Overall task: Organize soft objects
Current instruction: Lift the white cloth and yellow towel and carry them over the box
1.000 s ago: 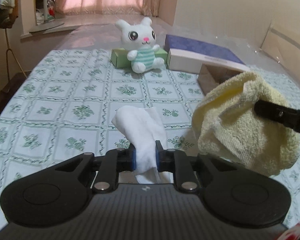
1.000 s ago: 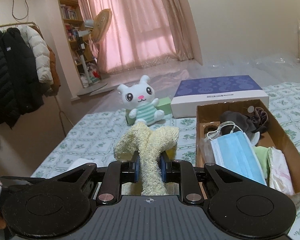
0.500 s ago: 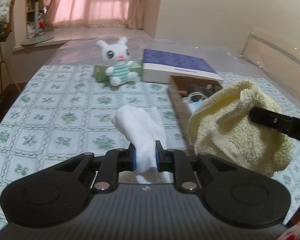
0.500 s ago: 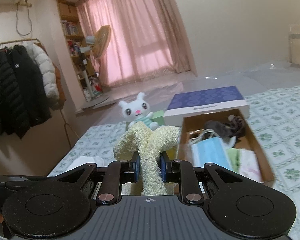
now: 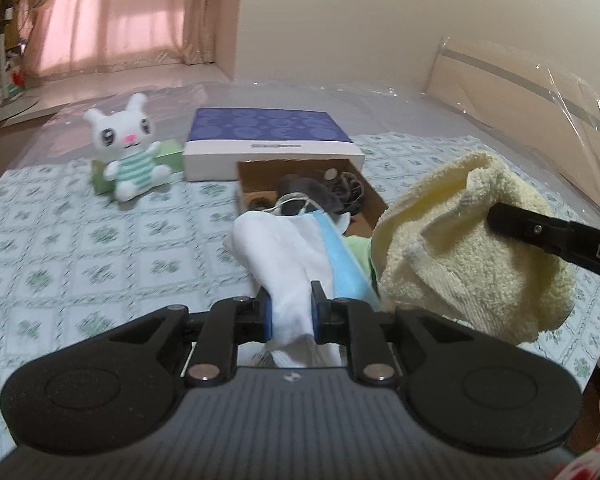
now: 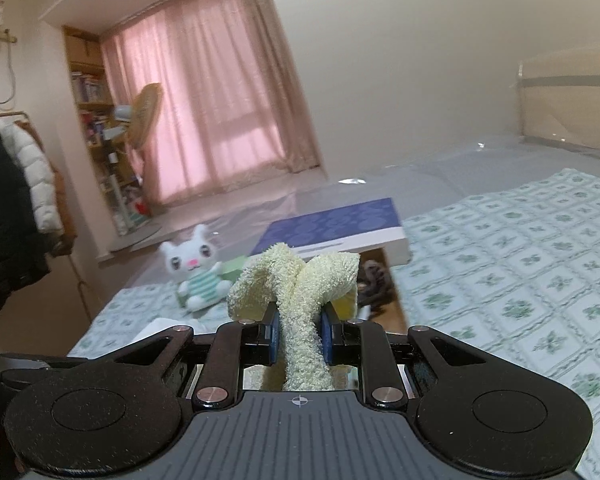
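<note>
In the left wrist view, the left gripper sits at the lower centre of the frame, its blue pads nearly together and clamped on a white cloth that bunches up and away from the fingers toward the middle of the picture. To the right of it, a pale yellow towel hangs in a loose bundle, pinched by the black fingers of the right gripper, which enter from the right edge. In the right wrist view, the right gripper is likewise narrowed onto that yellow towel, whose twisted folds rise between the pads at the centre of the frame. Behind the white cloth in the left wrist view lies an open cardboard box holding a blue face mask, some dark items and a bit of green fabric. Above the cardboard box rests a blue-topped white box, and at the upper left a white plush rabbit in a striped green shirt sits against a small green box. All of these lie on a bed covered with a green-and-white patterned sheet.
</note>
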A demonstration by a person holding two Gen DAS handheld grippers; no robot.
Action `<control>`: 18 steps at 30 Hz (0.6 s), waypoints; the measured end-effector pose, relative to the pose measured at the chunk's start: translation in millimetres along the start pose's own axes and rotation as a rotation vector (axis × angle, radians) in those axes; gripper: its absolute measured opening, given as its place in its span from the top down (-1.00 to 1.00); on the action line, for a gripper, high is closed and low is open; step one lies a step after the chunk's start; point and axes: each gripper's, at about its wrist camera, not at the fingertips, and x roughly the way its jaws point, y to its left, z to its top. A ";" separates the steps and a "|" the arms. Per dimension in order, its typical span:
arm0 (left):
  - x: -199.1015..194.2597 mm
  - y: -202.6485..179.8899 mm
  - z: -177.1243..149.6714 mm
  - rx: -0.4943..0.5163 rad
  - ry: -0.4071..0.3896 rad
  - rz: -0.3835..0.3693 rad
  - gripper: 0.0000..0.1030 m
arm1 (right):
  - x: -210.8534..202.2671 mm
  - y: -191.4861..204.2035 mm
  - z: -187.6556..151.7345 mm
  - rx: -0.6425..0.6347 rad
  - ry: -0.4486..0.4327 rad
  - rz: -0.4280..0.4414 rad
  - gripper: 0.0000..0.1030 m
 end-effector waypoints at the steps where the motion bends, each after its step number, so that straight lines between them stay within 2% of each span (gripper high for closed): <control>1: 7.5 -4.3 3.9 0.005 0.005 0.000 0.68 | 3.1 -5.6 1.9 0.008 0.003 -0.008 0.61; 10: 74.9 -24.7 29.5 0.013 0.040 -0.007 0.68 | 56.6 -37.8 9.7 0.033 0.056 -0.055 0.61; 18: 141.9 -22.3 25.1 0.038 0.132 0.042 0.68 | 125.5 -45.9 -15.1 -0.042 0.175 -0.090 0.61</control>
